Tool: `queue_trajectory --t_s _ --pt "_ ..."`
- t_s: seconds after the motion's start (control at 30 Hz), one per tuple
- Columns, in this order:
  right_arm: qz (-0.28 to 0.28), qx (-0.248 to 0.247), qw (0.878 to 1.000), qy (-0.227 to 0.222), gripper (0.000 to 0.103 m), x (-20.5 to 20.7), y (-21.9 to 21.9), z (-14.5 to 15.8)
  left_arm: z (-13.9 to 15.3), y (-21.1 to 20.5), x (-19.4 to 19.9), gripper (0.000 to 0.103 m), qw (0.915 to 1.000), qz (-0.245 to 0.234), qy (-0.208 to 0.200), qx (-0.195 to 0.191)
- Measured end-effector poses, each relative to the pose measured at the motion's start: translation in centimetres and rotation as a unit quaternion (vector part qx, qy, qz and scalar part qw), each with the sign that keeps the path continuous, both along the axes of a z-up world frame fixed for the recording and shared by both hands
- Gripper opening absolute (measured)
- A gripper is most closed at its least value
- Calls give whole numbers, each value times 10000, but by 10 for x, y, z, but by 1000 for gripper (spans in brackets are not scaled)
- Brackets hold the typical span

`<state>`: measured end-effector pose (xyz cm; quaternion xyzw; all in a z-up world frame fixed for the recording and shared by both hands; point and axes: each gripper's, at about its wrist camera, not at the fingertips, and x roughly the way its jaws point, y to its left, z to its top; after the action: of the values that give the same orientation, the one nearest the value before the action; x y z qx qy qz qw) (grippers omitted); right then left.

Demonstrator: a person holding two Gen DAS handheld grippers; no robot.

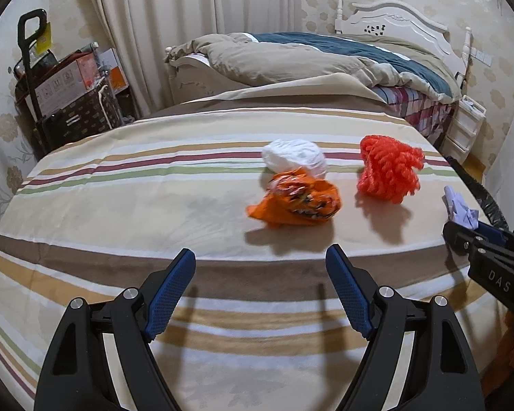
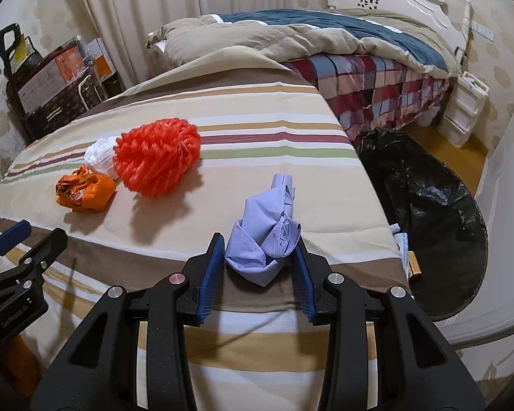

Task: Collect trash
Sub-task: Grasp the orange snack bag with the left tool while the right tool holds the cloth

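On the striped cloth (image 1: 120,205) lie an orange crumpled wrapper (image 1: 296,202), a white crumpled wad (image 1: 296,156) touching it behind, and a red foam net (image 1: 389,171) to their right. My left gripper (image 1: 260,260) is open and empty, short of the wrapper. My right gripper (image 2: 258,243) is shut on a crumpled lilac paper (image 2: 267,239), held just over the cloth (image 2: 291,123) near its right edge; the paper also shows in the left wrist view (image 1: 461,209). The wrapper (image 2: 85,193), wad (image 2: 101,156) and net (image 2: 156,157) lie to its left.
A trash bin lined with a black bag (image 2: 438,212) stands on the floor right of the table edge, with some items inside at its near rim. A bed (image 1: 325,58) is behind. Boxes and a cart (image 1: 68,96) stand at the back left, a white drawer unit (image 2: 464,109) at the back right.
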<state>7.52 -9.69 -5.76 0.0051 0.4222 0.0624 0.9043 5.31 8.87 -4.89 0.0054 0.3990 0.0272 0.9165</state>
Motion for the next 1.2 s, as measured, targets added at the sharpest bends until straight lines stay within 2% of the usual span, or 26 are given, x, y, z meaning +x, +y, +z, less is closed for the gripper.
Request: queue_trajectory --t_s 0.3,0.77,0.83,1.0,1.2 --pt "53 38 10000 2 38 5 -8 0 0 -20 14 79 9998 -84 10 157" --pt "188 -9 9998 13 39 12 -5 0 -2 -22 35 78 9997 0 94 210" --pt "192 -15 9998 12 39 12 -5 0 -3 -22 35 69 9998 -32 119 174" --pt "198 -36 9998 7 39 11 -4 0 -4 -22 32 57 9997 -142 151 113" --pt "191 -14 9998 -5 38 11 -5 0 -2 -21 29 54 9998 -181 95 53"
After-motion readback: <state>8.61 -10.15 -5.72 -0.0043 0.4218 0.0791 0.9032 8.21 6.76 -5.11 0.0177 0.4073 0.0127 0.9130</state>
